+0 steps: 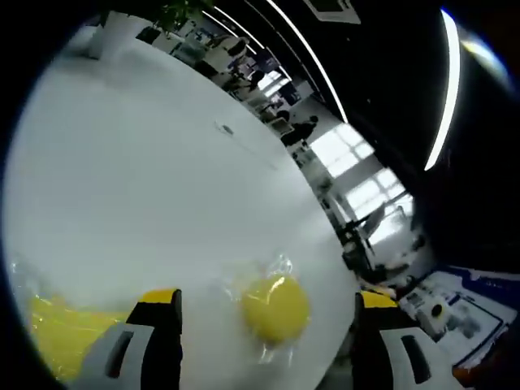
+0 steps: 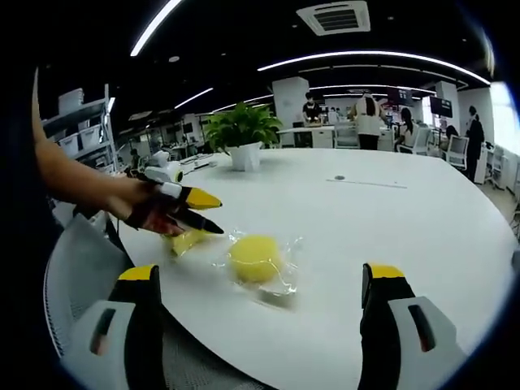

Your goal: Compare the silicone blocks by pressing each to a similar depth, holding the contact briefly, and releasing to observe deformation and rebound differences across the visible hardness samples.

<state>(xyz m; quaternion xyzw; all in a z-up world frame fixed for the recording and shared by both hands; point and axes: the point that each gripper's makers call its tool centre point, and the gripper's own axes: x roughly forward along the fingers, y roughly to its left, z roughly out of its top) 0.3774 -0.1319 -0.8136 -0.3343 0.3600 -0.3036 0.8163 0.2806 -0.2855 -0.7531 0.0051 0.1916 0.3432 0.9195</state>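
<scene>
Hovering spread: right gripper [image 2: 260, 325], left gripper [image 1: 264, 345] | ahead between jaws: bagged yellow block [image 2: 254, 258] | risk: slick wrap sliding on surface [image 2: 390, 219], skewing press depth

In the left gripper view the whole scene is smearing with blur, so the bagged yellow block [image 1: 275, 307] at lower centre is showing no clear edge. A second yellow block [image 1: 58, 335] at lower left is running off the frame's edge and passing behind the left jaw, leaving its shape untold. The room at upper right is dissolving into streaks. In the right gripper view the left gripper [image 2: 195, 210] at centre left is covering part of a yellow block [image 2: 187, 240], and whether its tips are touching it is unclear. The person's arm [image 2: 77, 185] is being cut off at the left edge. People [image 2: 367, 120] at upper right are appearing too small to read.
</scene>
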